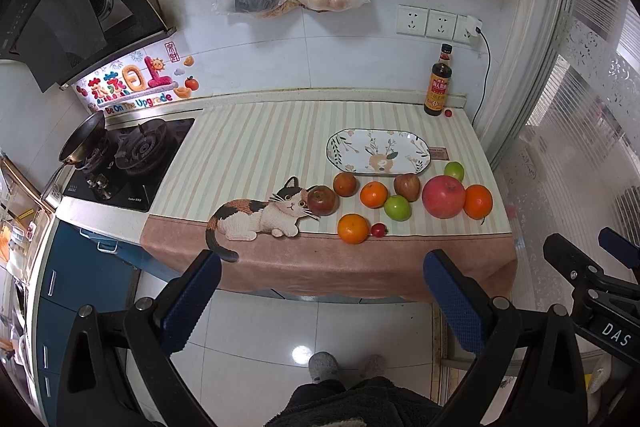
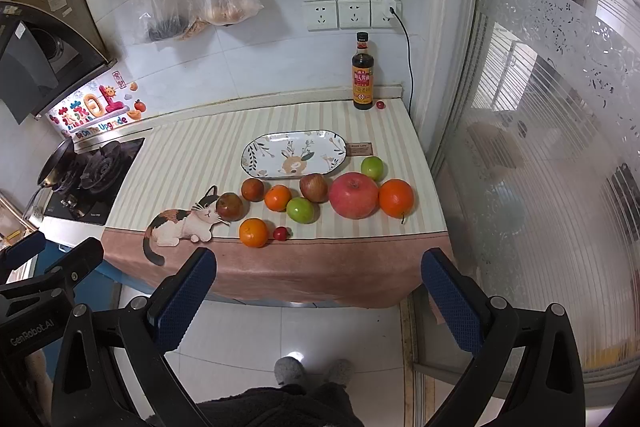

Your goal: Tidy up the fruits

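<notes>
Sticker (image 1: 134,93) lettering "Be On The Upgrade"

A matt woven cloth with pale stripes and a pink hem (image 1: 280,267) covers the bench. On it, the oval glazed ceramic plate (image 1: 340,147) shines smoothly. Just in front of the plate, the large red apple (image 1: 443,197) has waxy, glossy skin. Behind the plate stands a dark glass bottle (image 1: 438,83) with a paper label. Each black plastic claw carries blue dimpled rubber-like pads (image 1: 452,299).
</notes>
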A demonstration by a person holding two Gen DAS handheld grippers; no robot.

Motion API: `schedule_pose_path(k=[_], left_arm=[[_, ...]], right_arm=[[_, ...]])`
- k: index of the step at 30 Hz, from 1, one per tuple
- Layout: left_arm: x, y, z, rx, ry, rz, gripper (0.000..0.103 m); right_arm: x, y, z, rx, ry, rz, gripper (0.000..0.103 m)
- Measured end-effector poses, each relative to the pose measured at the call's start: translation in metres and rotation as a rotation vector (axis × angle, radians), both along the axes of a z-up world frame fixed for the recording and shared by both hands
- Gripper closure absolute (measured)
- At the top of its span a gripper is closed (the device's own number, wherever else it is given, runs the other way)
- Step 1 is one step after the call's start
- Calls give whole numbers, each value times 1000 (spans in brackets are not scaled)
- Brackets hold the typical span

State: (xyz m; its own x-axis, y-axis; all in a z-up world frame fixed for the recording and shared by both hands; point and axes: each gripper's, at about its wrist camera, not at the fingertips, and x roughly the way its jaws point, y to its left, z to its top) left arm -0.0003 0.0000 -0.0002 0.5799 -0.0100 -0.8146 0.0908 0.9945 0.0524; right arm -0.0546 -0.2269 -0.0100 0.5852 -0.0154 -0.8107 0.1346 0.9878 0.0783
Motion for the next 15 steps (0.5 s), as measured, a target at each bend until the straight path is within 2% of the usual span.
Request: schedule_pose_path(k=[15], left_arm=[[5, -5, 4, 2, -6, 0, 0]], right_arm=[[1, 2, 2, 4, -5, 1, 0]])
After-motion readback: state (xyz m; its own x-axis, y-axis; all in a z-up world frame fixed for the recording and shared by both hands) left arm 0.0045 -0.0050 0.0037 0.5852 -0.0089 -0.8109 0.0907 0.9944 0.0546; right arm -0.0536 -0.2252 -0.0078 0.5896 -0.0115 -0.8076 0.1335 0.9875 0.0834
